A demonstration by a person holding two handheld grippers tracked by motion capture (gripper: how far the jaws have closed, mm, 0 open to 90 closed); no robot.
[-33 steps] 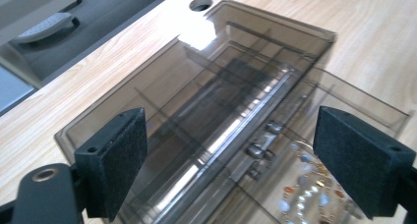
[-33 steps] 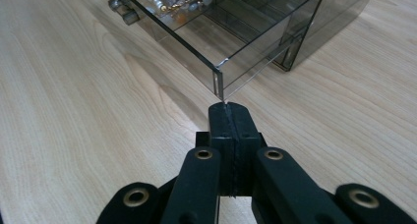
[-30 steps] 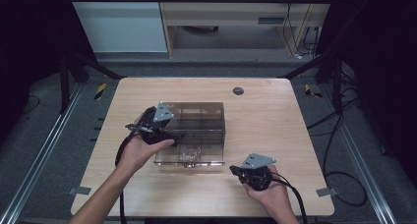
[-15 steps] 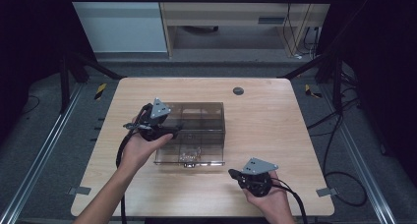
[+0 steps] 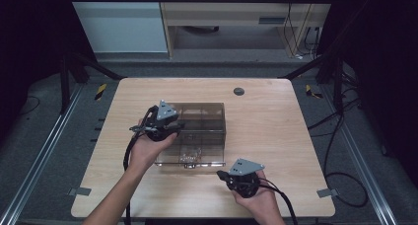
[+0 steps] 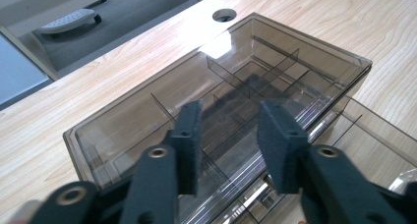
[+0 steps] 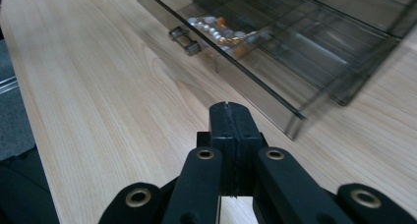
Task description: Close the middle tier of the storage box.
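A smoky clear plastic drawer box (image 5: 199, 114) stands mid-table, its shallow drawer (image 5: 172, 157) pulled out toward me. Pale beads (image 5: 190, 155) lie in the drawer's front compartment, and the beads (image 7: 216, 30) sit behind the drawer's knob (image 7: 185, 41). My left gripper (image 5: 178, 126) hovers over the box's left side. In the left gripper view my left gripper (image 6: 230, 135) has a gap between its pads; its jaws have just been closing with nothing between them. My right gripper (image 5: 220, 174) is shut and empty, low over the table by the drawer's front right corner (image 7: 294, 130).
The wooden table (image 5: 276, 131) has a round cable hole (image 5: 238, 91) at its far side. Bare wood lies to the right of the box and along the near edge. Cables trail from both grippers toward me.
My right gripper has slid left along the table toward the drawer's front corner. The left gripper has stayed over the box with its jaws drawn closer together.
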